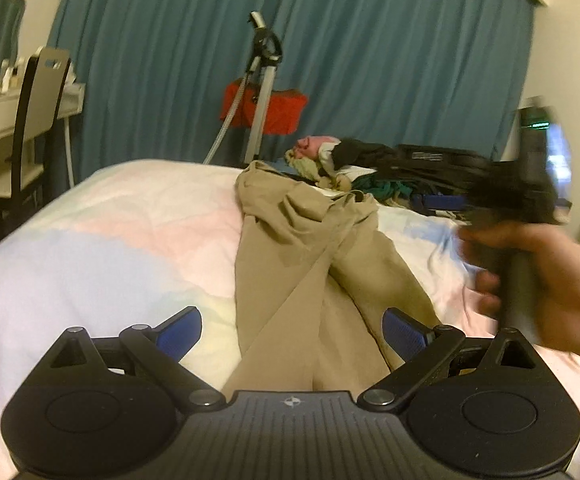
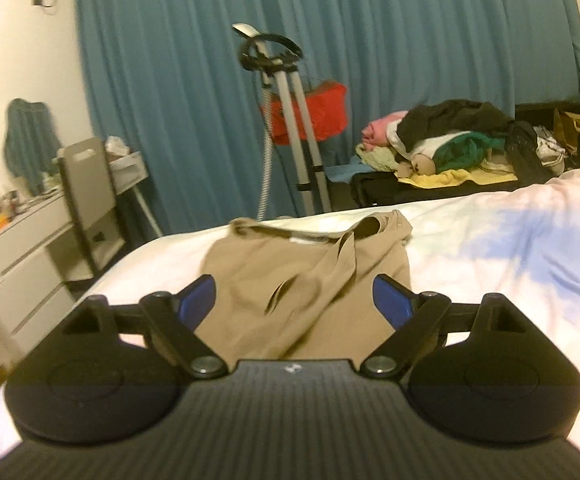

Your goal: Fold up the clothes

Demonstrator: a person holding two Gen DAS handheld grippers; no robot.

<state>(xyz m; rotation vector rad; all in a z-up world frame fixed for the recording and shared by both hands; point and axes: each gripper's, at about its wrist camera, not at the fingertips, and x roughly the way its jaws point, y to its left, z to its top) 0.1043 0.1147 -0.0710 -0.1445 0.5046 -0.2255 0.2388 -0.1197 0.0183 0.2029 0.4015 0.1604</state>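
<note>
Tan trousers [image 1: 309, 264] lie lengthwise on the bed [image 1: 110, 240], legs toward me and the rumpled waist at the far end. My left gripper [image 1: 293, 330] is open above the legs, its blue pads [image 1: 184, 330] apart and touching no cloth. In the right wrist view the same trousers [image 2: 309, 276] lie ahead with the waistband farthest away. My right gripper [image 2: 294, 300] is open above them, nothing pinched between its pads [image 2: 389, 300]. A hand [image 1: 553, 280] holds the right gripper's handle, blurred, at the right of the left wrist view.
A pile of mixed clothes [image 2: 441, 140] sits on a black case beyond the bed. A garment steamer stand [image 2: 290, 120] and a red basket [image 2: 313, 112] stand before the blue curtain [image 2: 329, 40]. A chair [image 1: 34, 120] and white desk [image 2: 18, 240] are at left.
</note>
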